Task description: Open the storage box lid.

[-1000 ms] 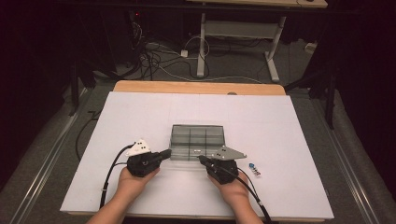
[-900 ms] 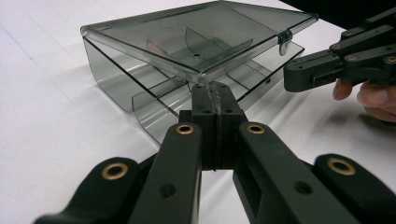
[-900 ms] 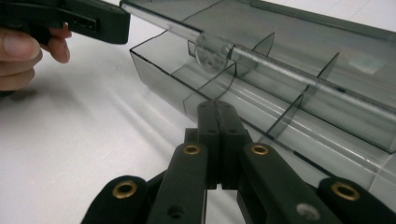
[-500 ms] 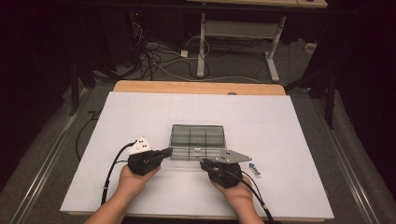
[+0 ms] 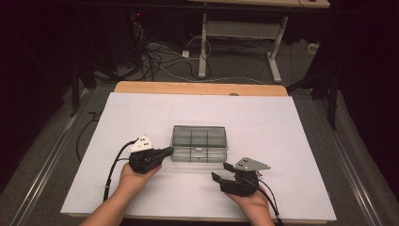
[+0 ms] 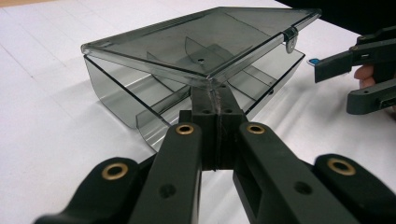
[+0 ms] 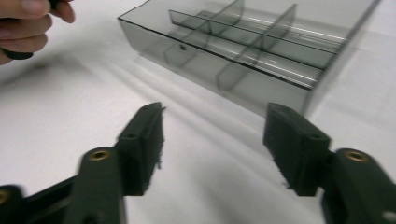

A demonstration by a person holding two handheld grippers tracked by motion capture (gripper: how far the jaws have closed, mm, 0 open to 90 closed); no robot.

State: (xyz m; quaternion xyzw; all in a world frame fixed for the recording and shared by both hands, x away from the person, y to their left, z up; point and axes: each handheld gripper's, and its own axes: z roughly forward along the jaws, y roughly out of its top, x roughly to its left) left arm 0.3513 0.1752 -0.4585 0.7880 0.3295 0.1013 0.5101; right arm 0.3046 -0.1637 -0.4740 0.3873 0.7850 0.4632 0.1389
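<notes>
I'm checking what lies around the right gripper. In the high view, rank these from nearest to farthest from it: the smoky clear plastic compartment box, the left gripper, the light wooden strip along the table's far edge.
1. Smoky clear plastic compartment box: just ahead, to the left of the right gripper.
2. Left gripper: farther left, at the box's left end.
3. Light wooden strip: along the table's far edge.

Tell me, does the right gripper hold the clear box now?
No, the right gripper stands open, apart from the box.

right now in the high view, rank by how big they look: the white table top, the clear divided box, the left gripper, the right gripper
1. white table top, by far the largest.
2. clear divided box.
3. left gripper and right gripper: they look much alike, each smaller than the box, so no ranking between them.
</notes>
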